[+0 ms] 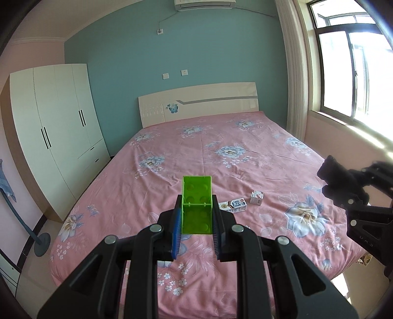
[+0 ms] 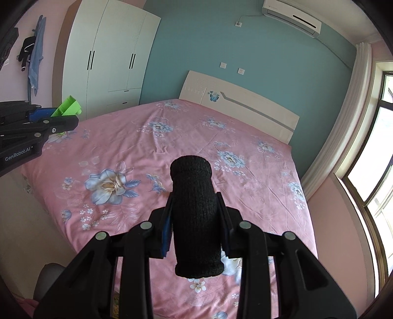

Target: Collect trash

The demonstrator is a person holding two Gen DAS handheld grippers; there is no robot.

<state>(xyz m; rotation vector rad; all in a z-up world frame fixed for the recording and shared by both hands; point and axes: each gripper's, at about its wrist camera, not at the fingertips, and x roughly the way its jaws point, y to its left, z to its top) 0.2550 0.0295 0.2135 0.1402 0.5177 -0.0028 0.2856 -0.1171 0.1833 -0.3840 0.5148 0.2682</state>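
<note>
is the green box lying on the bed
No, the green box is clamped between the left tongs and held above the bed.

the print on the two small cartons (image 1: 232, 205) on the bed (image 1: 245, 152) is too small to read. the air conditioner (image 1: 205, 4) is cut off by the top edge, and the right gripper (image 1: 326, 180) is blurred.

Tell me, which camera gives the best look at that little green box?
The left wrist view: the green box sits centred between the left gripper jaws, open side towards the camera. The right wrist view shows only a corner of it at the left edge, behind that gripper.
</note>
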